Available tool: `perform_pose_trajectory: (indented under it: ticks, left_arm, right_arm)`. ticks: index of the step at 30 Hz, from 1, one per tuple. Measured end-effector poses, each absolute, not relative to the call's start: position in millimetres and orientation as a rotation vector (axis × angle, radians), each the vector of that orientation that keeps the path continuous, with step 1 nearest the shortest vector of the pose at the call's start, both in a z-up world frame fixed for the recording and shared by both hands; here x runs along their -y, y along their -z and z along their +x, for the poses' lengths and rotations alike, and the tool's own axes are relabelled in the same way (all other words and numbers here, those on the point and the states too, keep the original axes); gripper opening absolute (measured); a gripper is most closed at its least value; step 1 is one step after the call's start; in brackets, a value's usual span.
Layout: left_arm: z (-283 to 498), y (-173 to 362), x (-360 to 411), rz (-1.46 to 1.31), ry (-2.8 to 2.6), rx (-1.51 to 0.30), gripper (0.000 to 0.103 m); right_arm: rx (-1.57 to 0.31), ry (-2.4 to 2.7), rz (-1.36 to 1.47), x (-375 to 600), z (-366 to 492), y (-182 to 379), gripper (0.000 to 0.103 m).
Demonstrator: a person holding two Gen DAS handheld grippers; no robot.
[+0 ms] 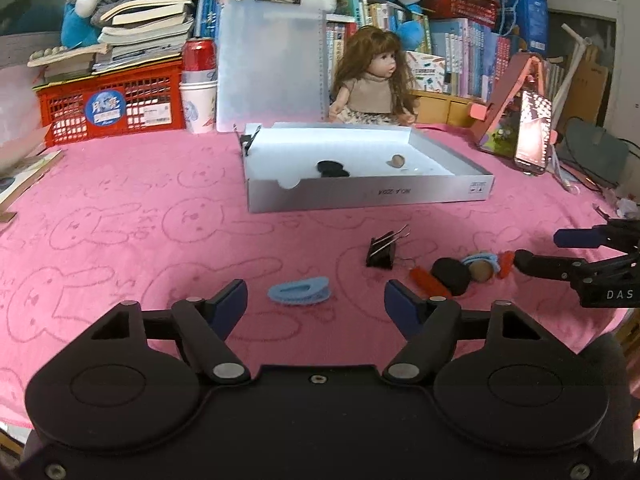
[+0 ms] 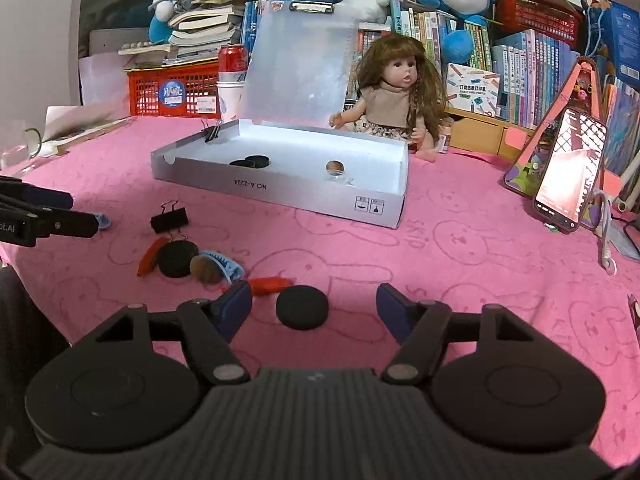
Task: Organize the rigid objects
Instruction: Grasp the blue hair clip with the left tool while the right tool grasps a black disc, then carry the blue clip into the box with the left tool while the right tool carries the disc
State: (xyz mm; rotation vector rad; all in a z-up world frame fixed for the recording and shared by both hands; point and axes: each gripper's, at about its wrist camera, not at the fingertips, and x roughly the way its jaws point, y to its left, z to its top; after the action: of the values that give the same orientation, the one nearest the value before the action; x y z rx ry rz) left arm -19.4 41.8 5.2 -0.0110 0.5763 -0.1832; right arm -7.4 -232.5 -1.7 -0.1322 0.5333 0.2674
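The worktop is covered by a pink towelling cloth (image 1: 120,240), soft and matt, with rabbits pressed into the nap. The shallow box (image 1: 372,196) looks like smooth grey card. A matt black disc (image 2: 302,307) is seen, a binder clip (image 1: 381,254) in black metal, and a blue ribbed plastic hair clip (image 1: 298,291).

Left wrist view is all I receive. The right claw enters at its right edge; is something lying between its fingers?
Observer: Yes. The right wrist view shows a black disc flat on the pink cloth between the fingers of the right claw.
Operator: Do the pads press on it?
Observer: No. Cloth shows on both sides of the disc; the claw stands open.
Operator: Anything close beside it?
Observer: An orange-red piece lies just behind the disc, by the finger on the picture's left.
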Motion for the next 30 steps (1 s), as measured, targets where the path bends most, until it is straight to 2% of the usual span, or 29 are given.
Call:
perform_pose_trajectory:
  ticks: [5,13,16,18,21,30]
  left_arm:
    - [-15,0,-46,-0.078,0.14,-0.589,0.068]
    - [-1,7,-41,-0.099,0.067,-0.596,0.06]
    - [2,9,-36,-0.084,0.039,-0.588,0.052]
    - [1,10,-34,-0.079,0.026,-0.581,0.037]
    - [0,9,-36,-0.104,0.035,-0.58,0.037]
    - [-1,0,-31,-0.096,0.063,-0.57,0.037]
  right_arm:
    - [-0.522,-0.207,-0.068,235,-7,7,0.064]
    - [-0.53,-0.194,-0.033,234,-4,15,0.058]
    - [-0.522,-0.183,-0.048,230,-6,19,0.054]
    - [-0.512,-0.175,-0.057,227,-8,20,0.049]
    - [-0.502,-0.166,-0.051,225,-9,20,0.035]
    - [-0.521,-0.123,0.027,234,-2,15,0.035]
